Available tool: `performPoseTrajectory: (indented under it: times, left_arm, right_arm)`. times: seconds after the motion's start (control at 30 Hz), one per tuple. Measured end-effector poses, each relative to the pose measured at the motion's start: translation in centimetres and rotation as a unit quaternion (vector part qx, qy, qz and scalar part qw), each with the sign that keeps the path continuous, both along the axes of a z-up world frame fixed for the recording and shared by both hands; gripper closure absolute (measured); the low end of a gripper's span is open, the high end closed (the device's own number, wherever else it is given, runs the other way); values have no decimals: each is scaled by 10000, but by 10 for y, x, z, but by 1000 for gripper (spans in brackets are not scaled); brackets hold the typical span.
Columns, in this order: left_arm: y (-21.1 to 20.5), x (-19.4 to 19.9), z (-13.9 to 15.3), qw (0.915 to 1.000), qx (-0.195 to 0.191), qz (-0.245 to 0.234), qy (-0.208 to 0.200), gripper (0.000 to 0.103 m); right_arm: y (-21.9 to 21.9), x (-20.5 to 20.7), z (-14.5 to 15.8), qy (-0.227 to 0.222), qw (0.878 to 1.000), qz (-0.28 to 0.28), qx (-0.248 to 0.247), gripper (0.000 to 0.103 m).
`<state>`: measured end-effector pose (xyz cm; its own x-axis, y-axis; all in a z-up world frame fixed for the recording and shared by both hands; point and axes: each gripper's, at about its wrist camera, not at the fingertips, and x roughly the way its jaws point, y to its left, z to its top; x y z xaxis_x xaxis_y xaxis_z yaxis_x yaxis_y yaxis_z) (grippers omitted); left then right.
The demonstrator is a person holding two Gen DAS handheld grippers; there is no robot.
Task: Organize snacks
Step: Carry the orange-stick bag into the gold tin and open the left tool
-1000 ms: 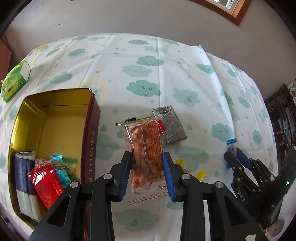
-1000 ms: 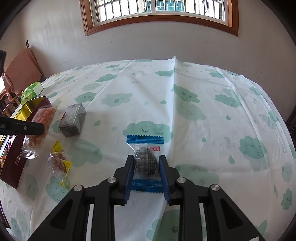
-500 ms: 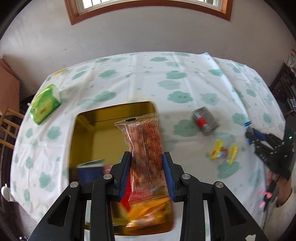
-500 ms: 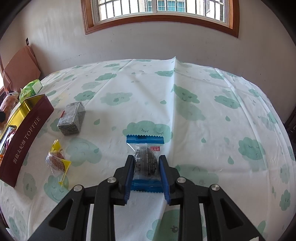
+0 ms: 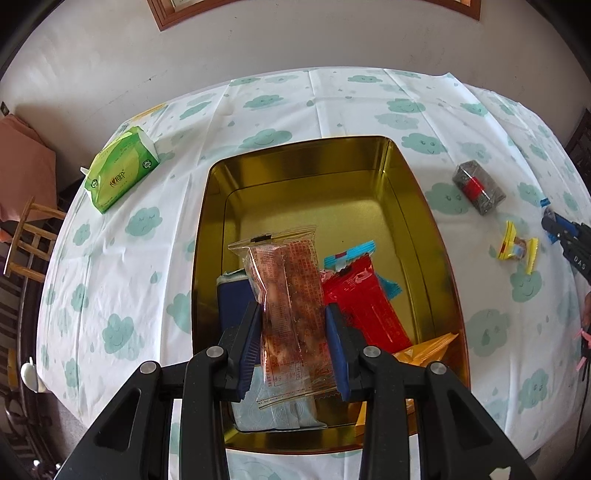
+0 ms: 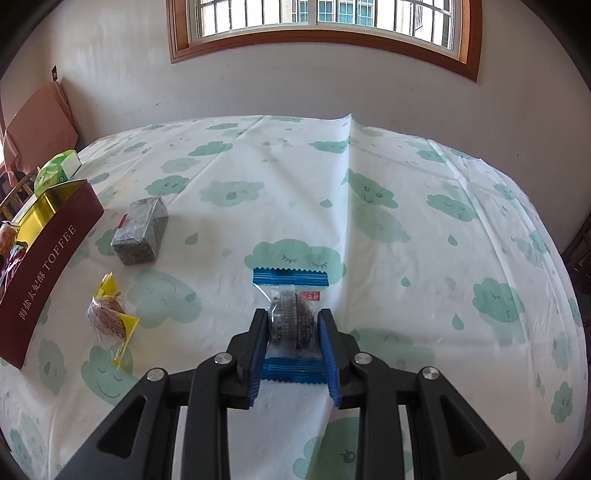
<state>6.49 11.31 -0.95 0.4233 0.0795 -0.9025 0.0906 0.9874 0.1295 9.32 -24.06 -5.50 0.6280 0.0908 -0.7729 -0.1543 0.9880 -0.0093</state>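
My left gripper [image 5: 293, 332] is shut on a clear orange snack packet [image 5: 291, 295] and holds it above the open gold tin [image 5: 317, 177], which holds a red packet [image 5: 364, 295], a dark blue packet [image 5: 234, 302] and other snacks. My right gripper [image 6: 293, 332] is shut on a blue-edged packet with a dark round cake [image 6: 291, 317], low over the tablecloth. A grey block packet [image 6: 142, 230] and a yellow-ended candy [image 6: 109, 314] lie on the cloth right of the tin [image 6: 44, 258]; they also show in the left wrist view, block [image 5: 478, 186] and candy [image 5: 517, 249].
A green tissue pack [image 5: 120, 173] lies left of the tin near the table's far edge. A wooden chair [image 5: 26, 236] stands off the table's left side. The wall and a window [image 6: 325, 22] are behind the round table.
My left gripper carried the orange packet left from the cloth beside the tin to above the tin's inside. The right gripper and its blue packet have stayed put.
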Motion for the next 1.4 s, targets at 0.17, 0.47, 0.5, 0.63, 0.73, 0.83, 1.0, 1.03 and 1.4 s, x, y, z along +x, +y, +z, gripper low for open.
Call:
performPoseTrajectory:
  times: [0.17, 0.47, 0.5, 0.63, 0.73, 0.83, 1.0, 1.03, 1.4]
  left_arm:
    - [1, 0, -5, 10000, -9, -14, 7, 72]
    - [1, -1, -7, 10000, 42, 40, -47, 68]
    - [1, -1, -8, 10000, 63, 41, -51, 68]
    - [-1, -1, -8, 9999, 136, 9, -81, 67]
    - [-1, -1, -9, 9999, 150, 11, -74, 65]
    - [-1, -3, -9, 9998, 136, 24, -109, 62]
    - [-3, -8, -2, 9994, 152, 46, -303, 53]
    - [-4, -10, 0, 9992, 180, 57, -351, 52]
    - [3, -28, 16, 9956, 261, 486, -762, 41]
  right_arm:
    - [1, 0, 0, -1, 10000, 1, -12, 75]
    - [1, 0, 0, -5, 10000, 1, -34, 74]
    - [1, 0, 0, -4, 10000, 1, -34, 74]
    - [1, 0, 0, -5, 10000, 1, -37, 74]
    - [1, 0, 0, -5, 10000, 1, -36, 74]
    - [1, 0, 0, -5, 10000, 1, -38, 74]
    - [1, 0, 0, -7, 10000, 0, -50, 74]
    - [1, 0, 0, -9, 10000, 0, -56, 74]
    - [2, 1, 0, 54, 9997, -212, -75, 75]
